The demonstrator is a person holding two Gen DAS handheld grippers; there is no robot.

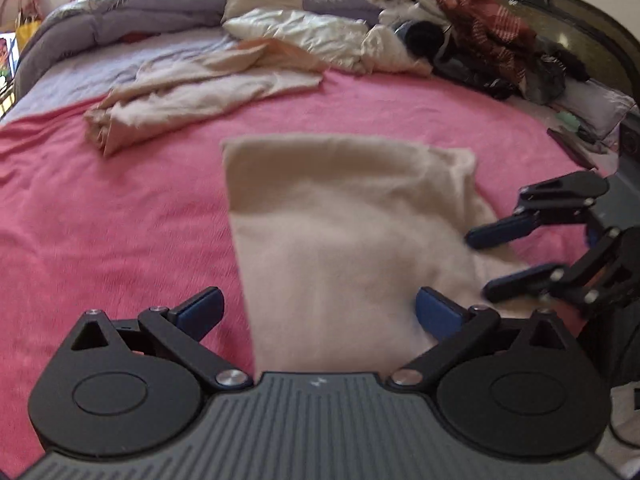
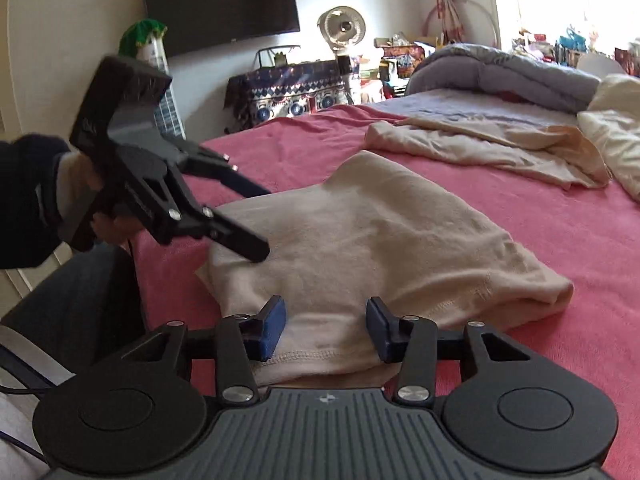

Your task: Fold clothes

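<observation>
Cream garment (image 1: 344, 224) lies half-folded on bed (image 1: 120, 216). Left tool (image 1: 318, 312) open over its near edge; right tool (image 2: 326, 328) straddles the hem, unclamped, likely readying the next fold.

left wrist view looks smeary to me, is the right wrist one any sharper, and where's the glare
Left wrist view: motion blur softens the folded cream fleece garment and pink bedspread; bright window blown out at top left. Right wrist view: sharper, hem stitching on the garment is readable; window glare washes out the top right corner. Both show fisheye bending at the edges.
</observation>
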